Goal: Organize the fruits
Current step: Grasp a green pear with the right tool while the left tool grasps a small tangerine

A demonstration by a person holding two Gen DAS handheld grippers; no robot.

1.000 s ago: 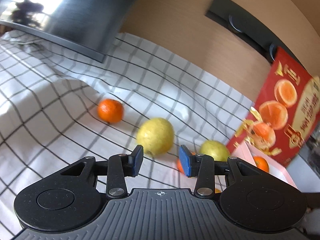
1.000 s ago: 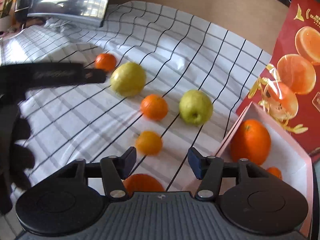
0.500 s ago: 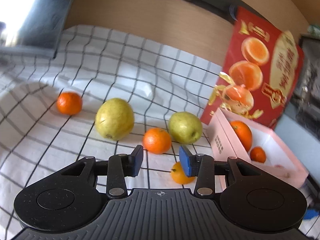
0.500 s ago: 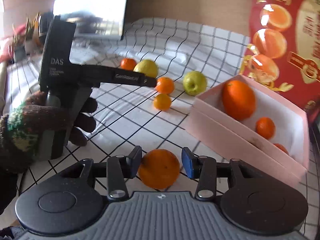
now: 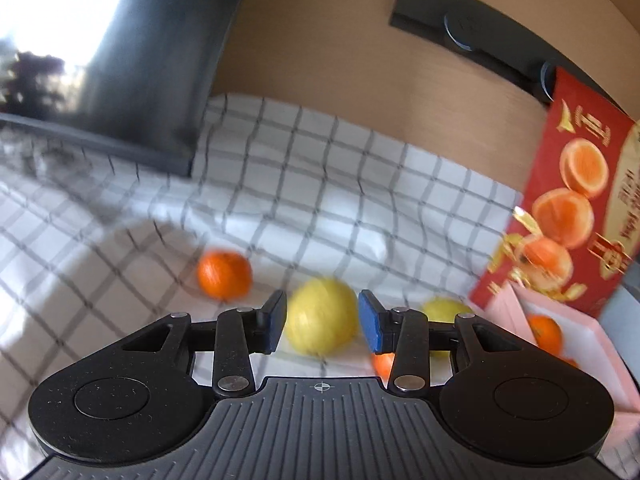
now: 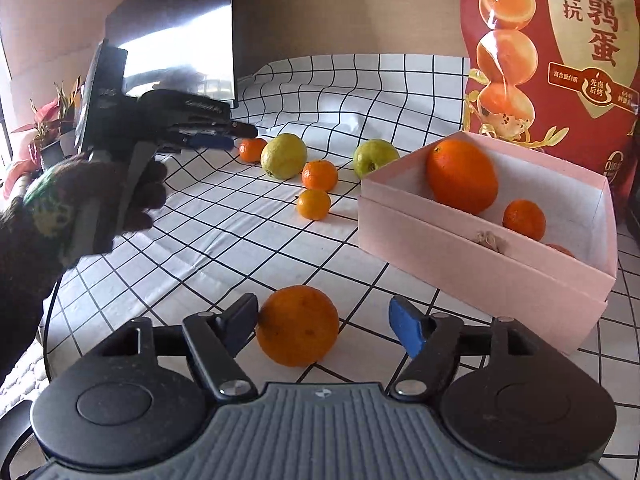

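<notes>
a: right gripper over the checked cloth now, fingers spreading apart, big orange sitting between them. left pad looks to be brushing the peel, right pad well clear, so no grip.

b: how will that one handle?

a: i'd guess firm, fairly heavy, round enough to roll. waxy peel may slip, so take it across the widest part, pads on opposite sides.

b: and the left gripper?

a: partly open, nothing held. a yellow-green fruit shows through the gap, farther off on the cloth. picture's blurred.

b: count for me.

a: from the right wrist view: out on the cloth, two yellow-green fruits, three small mandarins, plus the big orange. in the pink box: one large orange, one small mandarin, and a sliver of a third fruit at the wall.

b: fragile?

a: the yellow-green ones likely bruise; squeeze gently.
</notes>
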